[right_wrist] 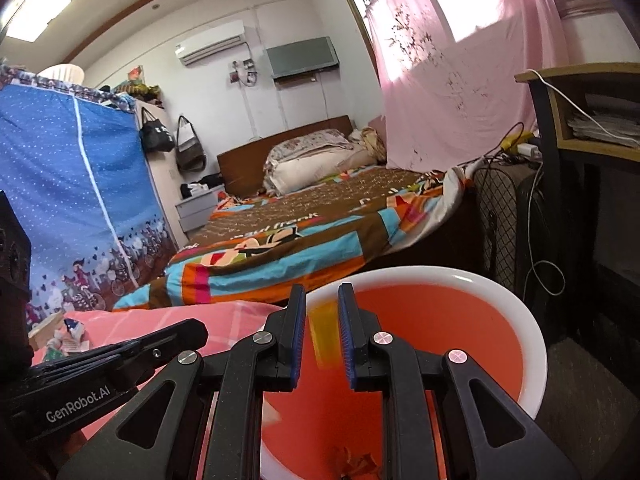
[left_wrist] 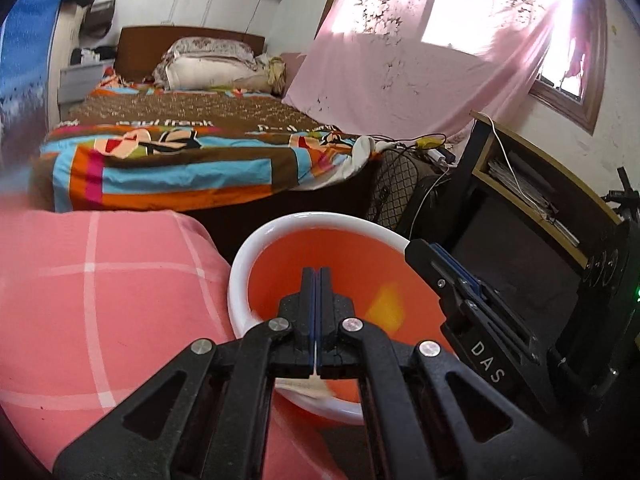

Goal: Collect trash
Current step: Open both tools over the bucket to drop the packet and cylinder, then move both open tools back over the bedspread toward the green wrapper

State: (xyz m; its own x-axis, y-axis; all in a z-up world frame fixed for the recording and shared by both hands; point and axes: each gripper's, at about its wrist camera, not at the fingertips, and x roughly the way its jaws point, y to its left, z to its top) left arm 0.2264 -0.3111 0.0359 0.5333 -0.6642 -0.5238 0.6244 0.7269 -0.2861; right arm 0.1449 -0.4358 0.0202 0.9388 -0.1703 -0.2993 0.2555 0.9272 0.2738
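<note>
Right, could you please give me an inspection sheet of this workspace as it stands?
Surface: pink checked cloth, bin beside it.
Job's things: white-rimmed bin, blurred yellow piece and scraps inside.
Clutter: crumpled wrappers on the cloth.
Grippers: left gripper shut; right gripper slightly open; both over the bin.
Cables: white cable hanging from the shelf; tangle by the bed.
Surroundings: bed, blue wardrobe, pink curtain.

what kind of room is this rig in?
Looks like a lived-in home bedroom: a made bed with pillows against a headboard, a blue fabric wardrobe, and a wall air conditioner above.
</note>
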